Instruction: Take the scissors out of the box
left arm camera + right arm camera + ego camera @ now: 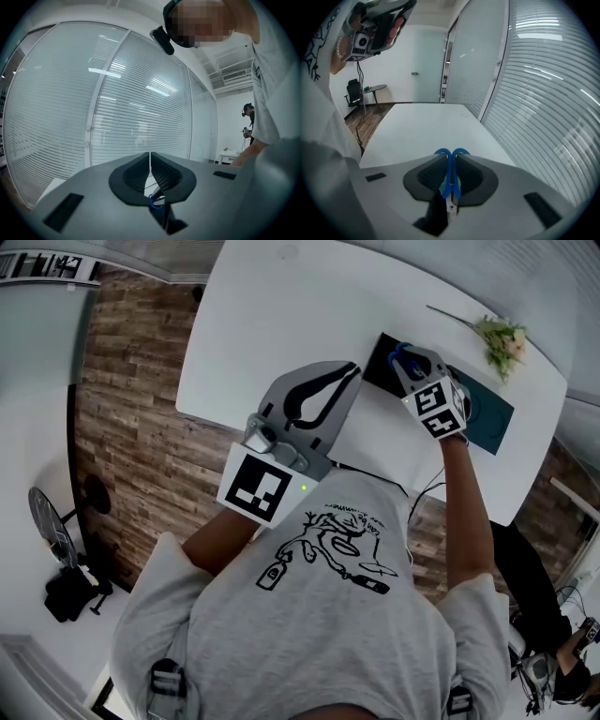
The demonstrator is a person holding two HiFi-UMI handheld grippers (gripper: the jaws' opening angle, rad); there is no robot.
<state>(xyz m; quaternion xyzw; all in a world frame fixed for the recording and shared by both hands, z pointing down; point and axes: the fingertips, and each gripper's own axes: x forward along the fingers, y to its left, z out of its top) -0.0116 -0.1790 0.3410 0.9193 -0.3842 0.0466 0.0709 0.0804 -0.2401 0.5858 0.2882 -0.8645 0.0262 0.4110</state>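
My right gripper (411, 364) is shut on the blue-handled scissors (401, 352) and holds them above the near left end of the dark teal box (489, 416) on the white table (281, 324). In the right gripper view the two blue handle loops of the scissors (443, 153) stick out past the jaws of the right gripper (450, 158), with the metal pivot showing below. The box is hidden in that view. My left gripper (351, 369) hangs over the table's near edge by the person's chest. Its jaws (150, 157) are shut with nothing between them.
A sprig of pale flowers (499, 338) lies on the table beyond the box. Wooden floor (131, 427) runs left of the table, glass walls with blinds (117, 108) around. Another person (248, 123) stands far off. A chair (353, 91) stands in the far room.
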